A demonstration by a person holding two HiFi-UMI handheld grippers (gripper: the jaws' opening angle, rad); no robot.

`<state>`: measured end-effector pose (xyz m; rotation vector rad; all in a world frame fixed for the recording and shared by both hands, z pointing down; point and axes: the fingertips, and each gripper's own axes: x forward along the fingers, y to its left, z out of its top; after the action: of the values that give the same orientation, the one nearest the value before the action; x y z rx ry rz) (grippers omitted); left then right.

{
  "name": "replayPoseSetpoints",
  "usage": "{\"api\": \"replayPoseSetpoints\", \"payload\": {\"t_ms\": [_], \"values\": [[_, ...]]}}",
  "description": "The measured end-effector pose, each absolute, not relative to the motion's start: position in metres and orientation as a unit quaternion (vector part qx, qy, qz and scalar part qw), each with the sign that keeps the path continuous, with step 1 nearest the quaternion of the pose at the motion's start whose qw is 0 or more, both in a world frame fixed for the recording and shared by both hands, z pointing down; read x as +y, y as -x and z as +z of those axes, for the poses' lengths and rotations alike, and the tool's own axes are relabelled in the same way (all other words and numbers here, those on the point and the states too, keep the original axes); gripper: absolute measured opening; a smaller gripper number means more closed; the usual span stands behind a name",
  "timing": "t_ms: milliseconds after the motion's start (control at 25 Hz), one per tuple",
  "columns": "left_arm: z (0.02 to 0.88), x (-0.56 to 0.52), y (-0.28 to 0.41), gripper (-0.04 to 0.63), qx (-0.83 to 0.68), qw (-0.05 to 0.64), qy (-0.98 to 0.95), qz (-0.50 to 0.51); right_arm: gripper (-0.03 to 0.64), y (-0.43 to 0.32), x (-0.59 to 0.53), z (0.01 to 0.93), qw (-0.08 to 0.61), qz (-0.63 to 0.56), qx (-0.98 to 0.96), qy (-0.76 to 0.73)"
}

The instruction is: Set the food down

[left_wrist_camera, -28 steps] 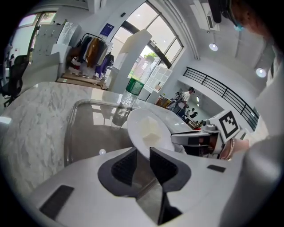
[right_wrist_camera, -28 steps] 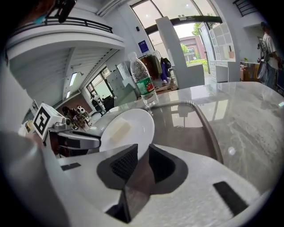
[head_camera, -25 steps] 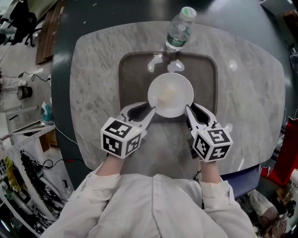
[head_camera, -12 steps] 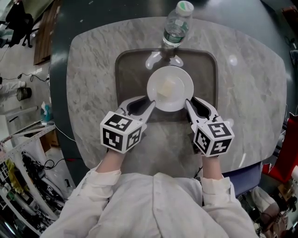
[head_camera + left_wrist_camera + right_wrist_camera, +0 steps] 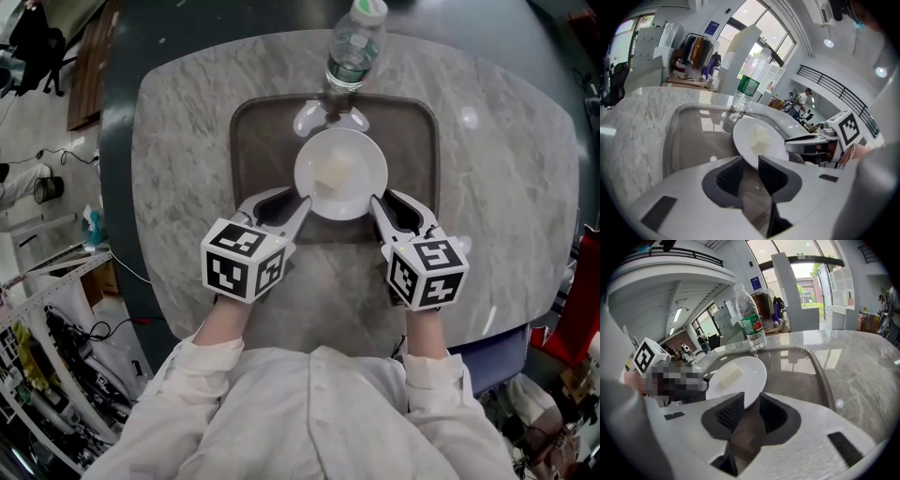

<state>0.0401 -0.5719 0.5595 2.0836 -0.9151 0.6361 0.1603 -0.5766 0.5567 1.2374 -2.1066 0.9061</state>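
Observation:
A white plate [image 5: 340,174] carries a pale block of food [image 5: 335,172]. It is held over the brown tray [image 5: 253,141] from both sides. My left gripper [image 5: 298,208] is shut on the plate's near-left rim, and my right gripper [image 5: 377,208] is shut on its near-right rim. In the left gripper view the rim of the plate [image 5: 757,140] runs between the ribbed pads of the left gripper [image 5: 751,165]. In the right gripper view the plate [image 5: 736,378] edge sits the same way in the right gripper [image 5: 751,404]. The food [image 5: 729,376] lies near the plate's middle.
A clear water bottle [image 5: 354,42] with a green label stands upright at the tray's far edge, just beyond the plate. The tray lies on a rounded marble table [image 5: 187,122]. Cables and equipment crowd the floor to the left.
Both grippers have carried the plate a little farther from the person, deeper over the tray and nearer the bottle. The grips look unchanged.

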Motion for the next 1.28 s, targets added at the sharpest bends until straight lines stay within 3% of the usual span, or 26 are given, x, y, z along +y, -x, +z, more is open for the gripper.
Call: {"api": "replayPoseSetpoints", "payload": {"t_ms": [520, 960, 1280], "values": [[0.551, -0.571, -0.034, 0.094, -0.361, 0.364, -0.824, 0.241, 0.071, -0.161, -0.574, 0.55, 0.262, 0.322, -0.783, -0.464], [0.512, -0.546, -0.031, 0.092, -0.342, 0.332, -0.853, 0.213, 0.069, -0.155, -0.54, 0.51, 0.219, 0.297, -0.796, -0.479], [0.464, -0.504, -0.03, 0.031, -0.31, 0.285, -0.894, 0.149, 0.037, -0.143, -0.485, 0.469, 0.187, 0.269, -0.807, -0.491]]}}
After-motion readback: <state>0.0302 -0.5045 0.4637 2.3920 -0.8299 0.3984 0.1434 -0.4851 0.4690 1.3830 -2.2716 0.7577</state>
